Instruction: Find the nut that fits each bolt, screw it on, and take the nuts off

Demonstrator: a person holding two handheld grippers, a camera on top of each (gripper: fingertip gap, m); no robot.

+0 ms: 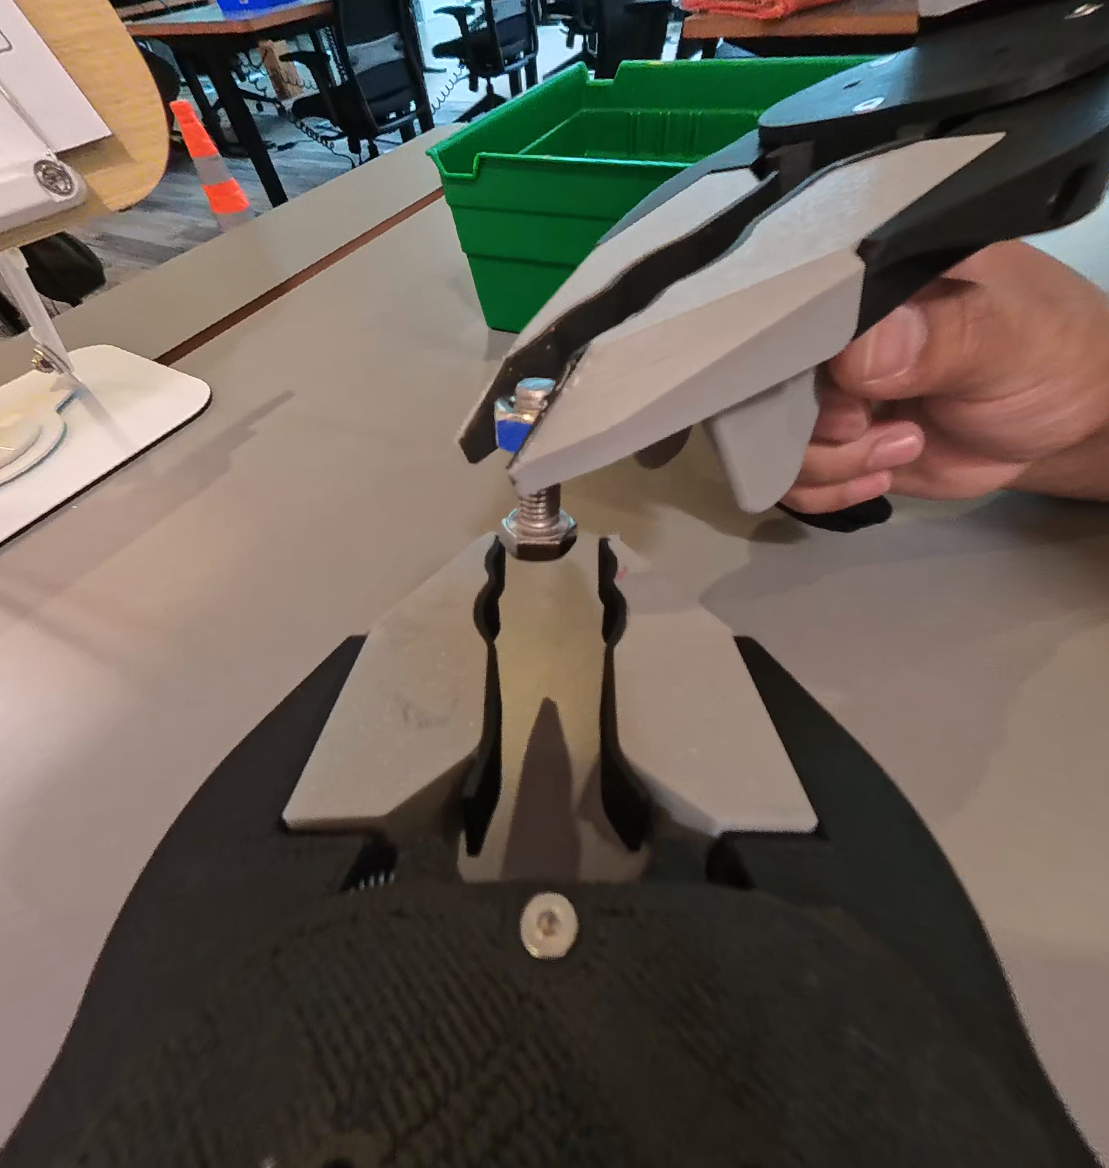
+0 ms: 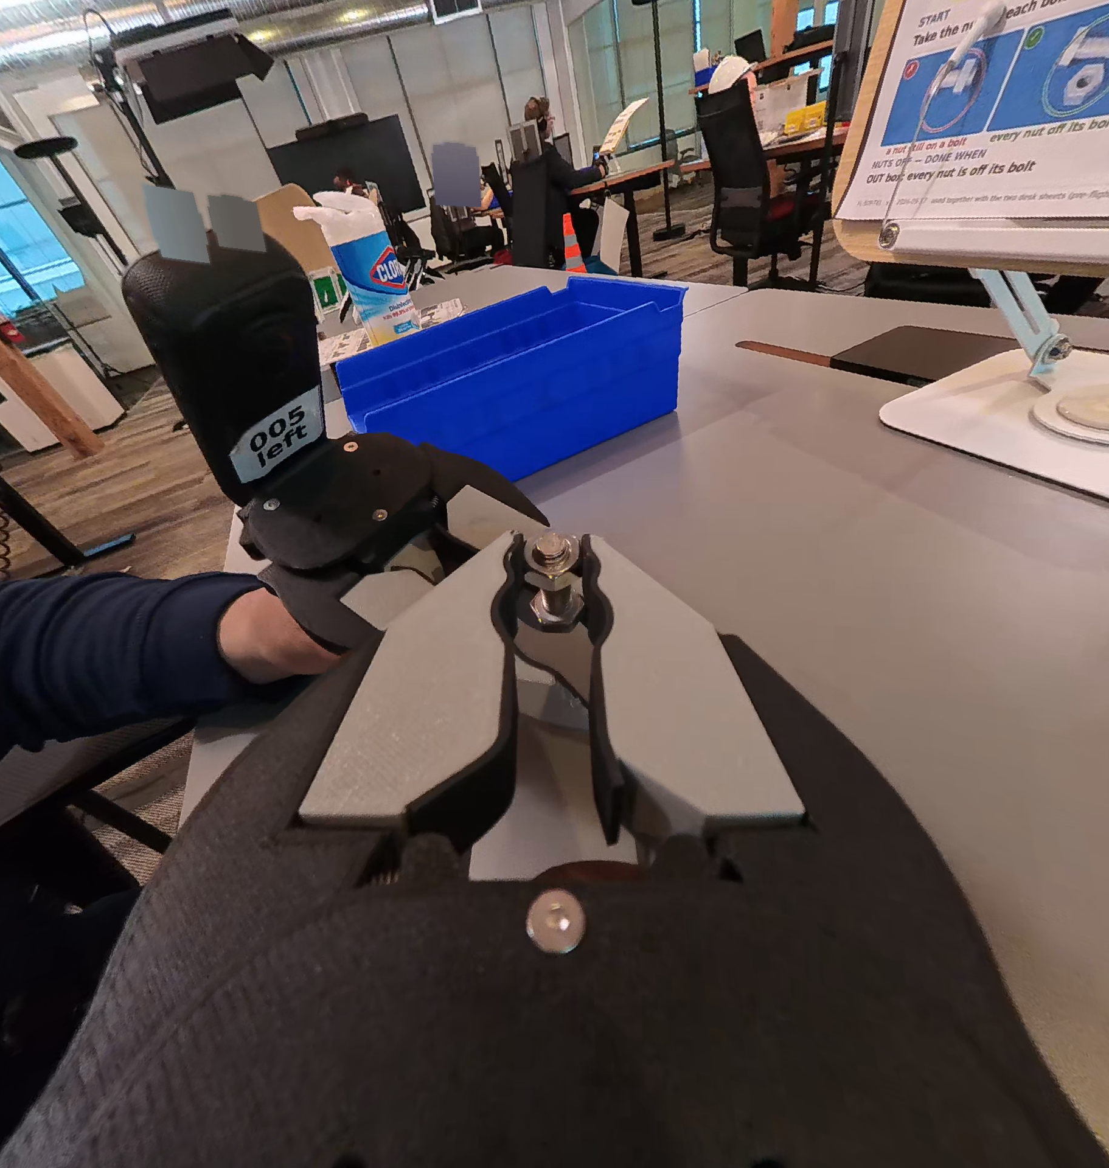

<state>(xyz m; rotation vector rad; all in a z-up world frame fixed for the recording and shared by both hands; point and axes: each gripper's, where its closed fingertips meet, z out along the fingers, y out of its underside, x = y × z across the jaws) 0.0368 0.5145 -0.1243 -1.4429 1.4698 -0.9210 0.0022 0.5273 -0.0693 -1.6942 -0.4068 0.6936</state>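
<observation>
A steel bolt (image 1: 537,505) stands upright, head down, over the grey table (image 1: 286,569). My right gripper (image 1: 507,442) comes in from the upper right and is shut on a hex nut (image 1: 515,417) near the bolt's top end. In the right wrist view the nut (image 2: 551,572) sits between the closed tips of the right gripper (image 2: 551,556), with the bolt head (image 2: 555,612) below. My left gripper (image 1: 548,547) reaches the bolt head (image 1: 539,540) from the front. Its jaws stand apart around the head, with a gap on the right side. Its black body (image 2: 324,493) shows at the left.
A green bin (image 1: 539,208) stands behind the bolt. A blue bin (image 2: 520,392) sits farther along the table, with a wipes canister (image 2: 375,278) behind it. A white stand (image 2: 1044,392) holding an instruction sheet is at the side. The table edge (image 2: 223,632) is close on the left. The grippers' ends are close to 6 centimetres from one another.
</observation>
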